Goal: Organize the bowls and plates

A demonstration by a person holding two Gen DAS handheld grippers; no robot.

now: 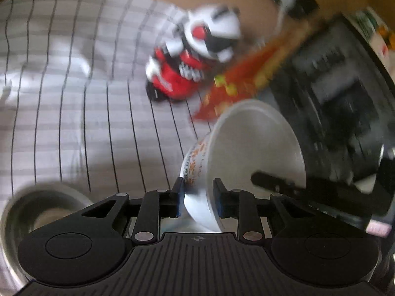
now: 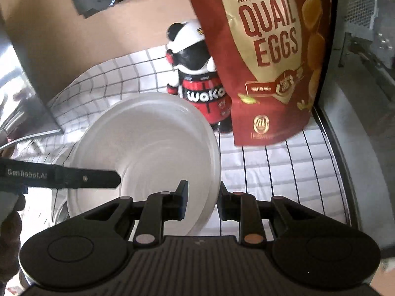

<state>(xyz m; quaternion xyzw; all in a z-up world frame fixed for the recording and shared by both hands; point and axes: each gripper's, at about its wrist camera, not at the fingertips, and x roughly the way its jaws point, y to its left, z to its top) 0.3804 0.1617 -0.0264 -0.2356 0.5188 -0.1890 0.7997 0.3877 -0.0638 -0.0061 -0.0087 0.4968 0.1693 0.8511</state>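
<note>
My left gripper (image 1: 198,197) is shut on the rim of a white bowl with orange print (image 1: 246,148), holding it tilted above the checked cloth. The view is blurred by motion. My right gripper (image 2: 203,201) is shut on the edge of a white plate (image 2: 148,153), held tilted on its side. The other gripper's black finger (image 2: 74,177) reaches in from the left in front of the plate. A steel bowl (image 1: 29,212) sits at the lower left in the left wrist view.
A checked white cloth (image 2: 271,167) covers the table. A red quail-eggs bag (image 2: 266,56) and a red, white and black toy figure (image 2: 197,74) stand at the back. A dark appliance (image 1: 340,103) is at the right. A metal rack (image 2: 365,24) is at far right.
</note>
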